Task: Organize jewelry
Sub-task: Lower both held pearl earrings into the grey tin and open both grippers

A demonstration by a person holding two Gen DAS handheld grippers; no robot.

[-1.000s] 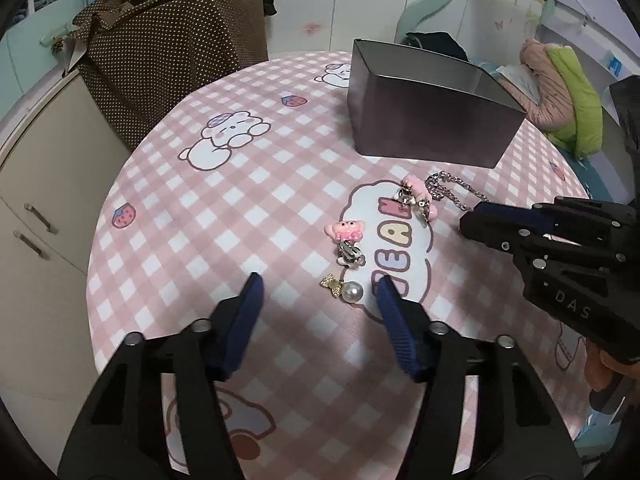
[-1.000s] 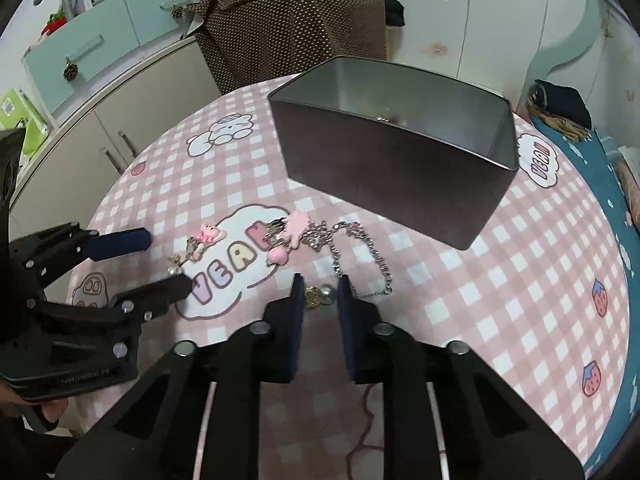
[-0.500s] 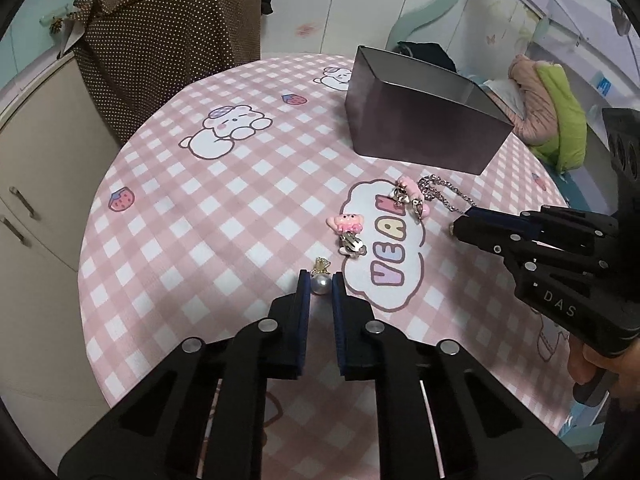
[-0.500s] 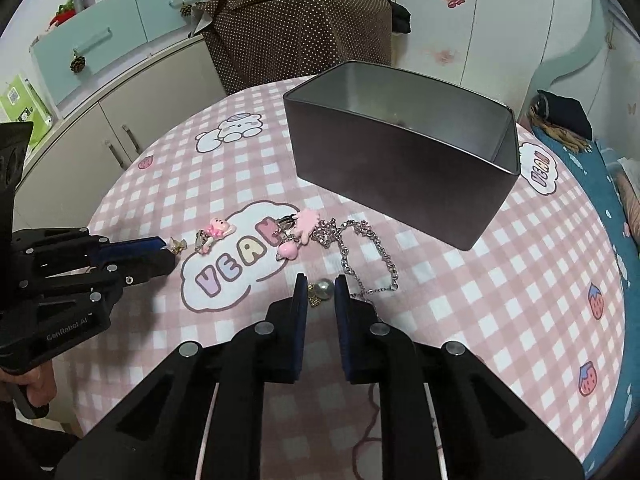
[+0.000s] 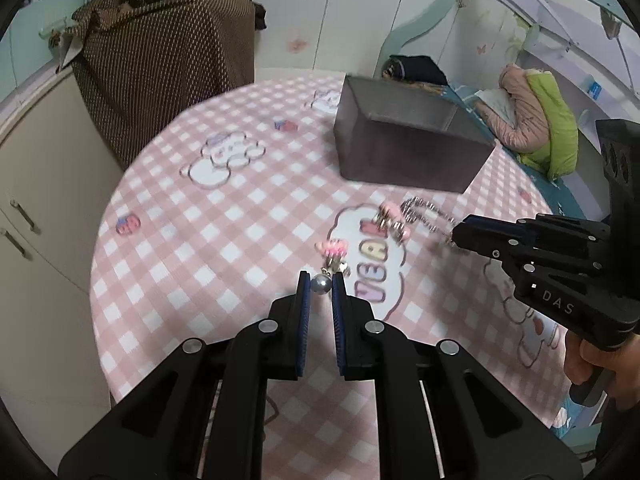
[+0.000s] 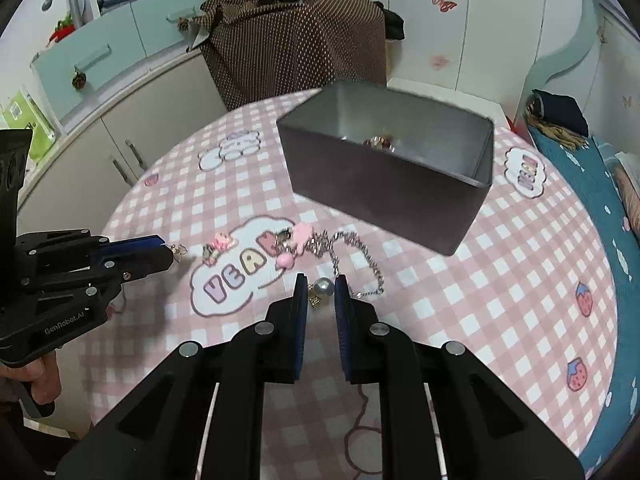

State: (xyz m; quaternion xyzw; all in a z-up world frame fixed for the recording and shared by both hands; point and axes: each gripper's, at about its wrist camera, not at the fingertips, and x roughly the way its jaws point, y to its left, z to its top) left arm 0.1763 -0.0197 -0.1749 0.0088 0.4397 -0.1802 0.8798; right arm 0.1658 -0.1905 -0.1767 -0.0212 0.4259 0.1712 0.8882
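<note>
My left gripper [image 5: 321, 279] is shut on a pearl earring [image 5: 321, 285], held just above the pink checked tablecloth [image 5: 208, 248]. A second pearl earring [image 6: 324, 287] with a small gold piece sits between the pads of my right gripper [image 6: 321, 281], which is shut on it. In the right wrist view the left gripper [image 6: 170, 254] is at the left, a gold bow dangling at its tip. A pink charm [image 5: 332, 246], a pink charm cluster [image 6: 298, 240] and a silver chain [image 6: 360, 254] lie on the cloth. Beyond them stands the open grey box [image 6: 384, 196] with jewelry inside [image 6: 380, 142].
The round table's edge [image 5: 100, 280] drops off to cream cabinets [image 5: 36, 184] on the left. A brown dotted cover [image 5: 168, 56] stands behind the table. A bed with blue bedding [image 6: 592, 208] lies to the right. A hand [image 5: 600, 364] holds the right gripper's handle.
The left gripper closed on the pearl earring and lifted it off the cloth. The right gripper stayed shut on its pearl earring, roughly in place.
</note>
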